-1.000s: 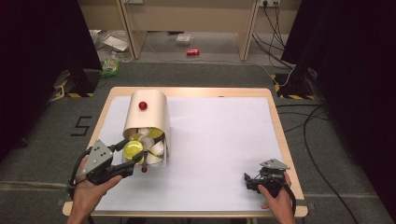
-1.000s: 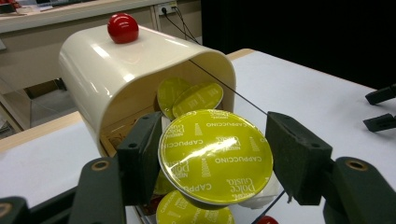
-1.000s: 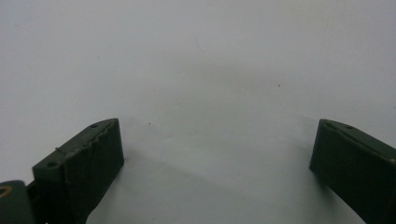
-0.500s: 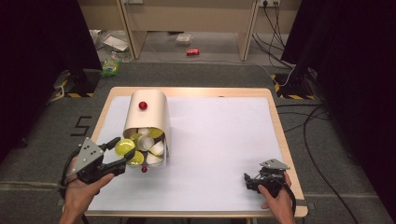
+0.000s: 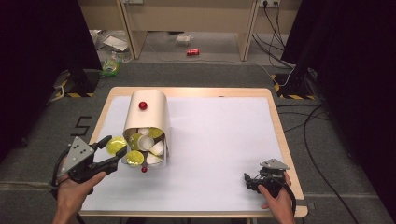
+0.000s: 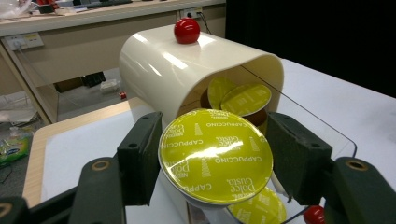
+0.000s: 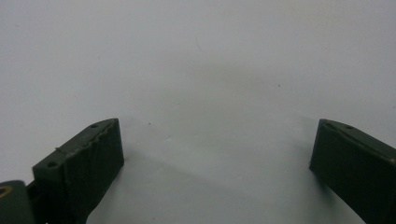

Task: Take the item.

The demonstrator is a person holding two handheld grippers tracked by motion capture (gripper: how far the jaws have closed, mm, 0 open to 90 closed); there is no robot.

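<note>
Since the earlier frame the left gripper [image 5: 108,151] has drawn back from the cream holder [image 5: 148,112] toward the table's left edge, carrying a yellow-lidded capsule [image 6: 215,156] clamped between its jaws, now clear of the holder's mouth. Right gripper [image 5: 250,179] rests near the right front corner, jaws spread, nothing between them. Judgement: keep the lid level and pull straight out, avoiding the remaining capsules [image 5: 144,144]. The capsule's body beneath the lid is hidden; the holder's interior count is unclear.
</note>
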